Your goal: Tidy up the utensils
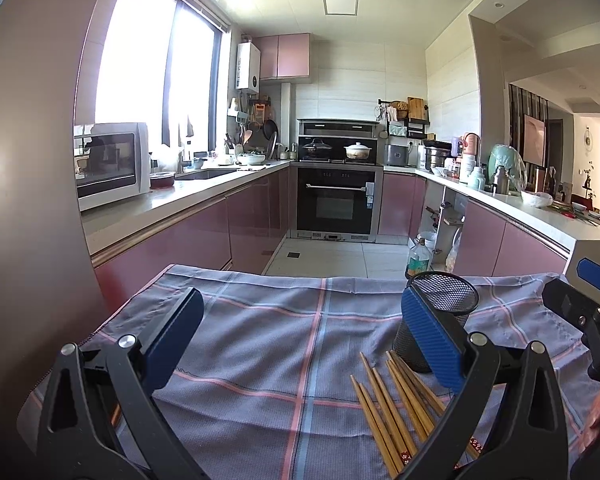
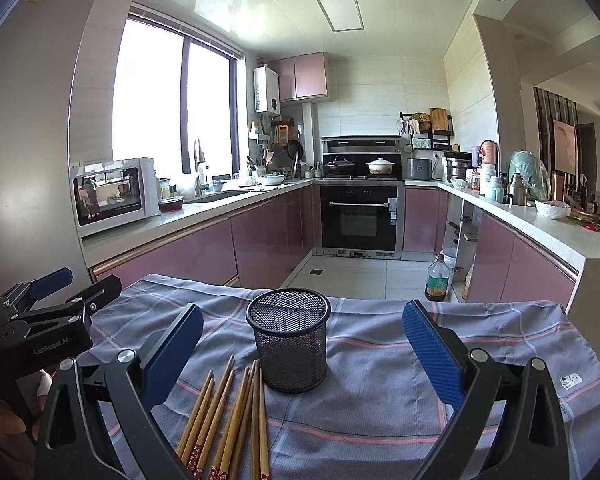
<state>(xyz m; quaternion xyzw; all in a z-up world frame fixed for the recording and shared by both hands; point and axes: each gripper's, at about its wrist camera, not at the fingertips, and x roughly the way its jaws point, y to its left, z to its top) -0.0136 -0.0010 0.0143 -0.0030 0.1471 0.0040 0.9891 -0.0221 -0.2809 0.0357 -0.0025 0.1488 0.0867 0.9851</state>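
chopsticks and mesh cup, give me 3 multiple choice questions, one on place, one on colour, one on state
1. Where do the chopsticks lie?
A. inside the mesh cup
B. on the cloth beside the cup
C. on the counter

2. What colour is the mesh cup?
A. black
B. white
C. red

3. How is the right gripper?
A. shut on chopsticks
B. shut on the cup
C. open, holding nothing

Answers:
1 B, they lie flat on the plaid cloth at the cup's base.
2 A, dark wire mesh.
3 C, its blue pads stand wide apart with nothing between them gripped.
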